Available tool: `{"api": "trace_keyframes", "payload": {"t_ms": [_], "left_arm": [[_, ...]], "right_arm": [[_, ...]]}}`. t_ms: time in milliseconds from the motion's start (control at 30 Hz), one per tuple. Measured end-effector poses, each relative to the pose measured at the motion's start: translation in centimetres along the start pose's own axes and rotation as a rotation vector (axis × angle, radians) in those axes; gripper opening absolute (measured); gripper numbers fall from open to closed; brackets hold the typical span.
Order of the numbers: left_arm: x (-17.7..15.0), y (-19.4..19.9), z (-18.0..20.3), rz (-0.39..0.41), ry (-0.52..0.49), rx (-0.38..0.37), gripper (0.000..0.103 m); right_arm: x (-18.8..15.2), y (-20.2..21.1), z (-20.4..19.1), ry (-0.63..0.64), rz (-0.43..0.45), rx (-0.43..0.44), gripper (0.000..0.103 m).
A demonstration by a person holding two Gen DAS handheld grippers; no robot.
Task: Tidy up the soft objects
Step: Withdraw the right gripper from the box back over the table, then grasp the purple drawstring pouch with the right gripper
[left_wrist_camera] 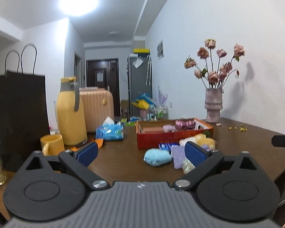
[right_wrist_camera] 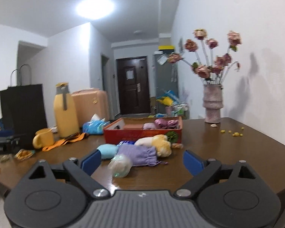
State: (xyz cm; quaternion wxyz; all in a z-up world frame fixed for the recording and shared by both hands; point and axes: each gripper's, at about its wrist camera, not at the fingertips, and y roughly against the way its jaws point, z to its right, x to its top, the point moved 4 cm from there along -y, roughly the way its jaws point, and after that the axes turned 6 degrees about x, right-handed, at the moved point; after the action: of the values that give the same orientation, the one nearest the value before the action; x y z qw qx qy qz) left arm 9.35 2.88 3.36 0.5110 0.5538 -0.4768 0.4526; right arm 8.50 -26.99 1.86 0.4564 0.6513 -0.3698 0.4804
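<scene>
Soft things lie in a heap on the brown table in front of a red cardboard box: a light blue plush, a purple drawstring pouch, a cream and yellow plush toy and a pale wrapped ball. The box holds pink and mauve soft items. My left gripper stands open short of the heap, nothing between its blue pads. My right gripper is open too, level with the ball and pouch, not touching them.
A yellow jug, a yellow mug, a black paper bag and a blue tissue pack stand on the left. A vase of dried roses stands at the back right by the wall. Small yellow bits lie near it.
</scene>
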Motion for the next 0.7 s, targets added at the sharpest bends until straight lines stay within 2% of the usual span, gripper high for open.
{"api": "trace_keyframes", "payload": {"t_ms": [100,200,467,700], "left_arm": [[0.2,-0.3,0.0,0.006,0.009,0.004,0.101],[-0.4,-1.3,0.1,-0.022,0.007,0.006,0.101],[-3.2,-6.7,0.7,-0.155,-0.004,0.001,0.101],[-3.9,-13.3,3.2,-0.241,-0.006,-0.078,0.099]], "right_arm": [[0.5,-0.5,0.2,-0.008,0.015,-0.017,0.094],[0.0,-1.3,0.5,-0.026,-0.001,-0.028,0.094],[-2.1,-6.1,1.2,-0.039,-0.089,-0.039,0.093],[-2.3,-12.5,3.0,-0.089,-0.164,-0.042,0.089]]}}
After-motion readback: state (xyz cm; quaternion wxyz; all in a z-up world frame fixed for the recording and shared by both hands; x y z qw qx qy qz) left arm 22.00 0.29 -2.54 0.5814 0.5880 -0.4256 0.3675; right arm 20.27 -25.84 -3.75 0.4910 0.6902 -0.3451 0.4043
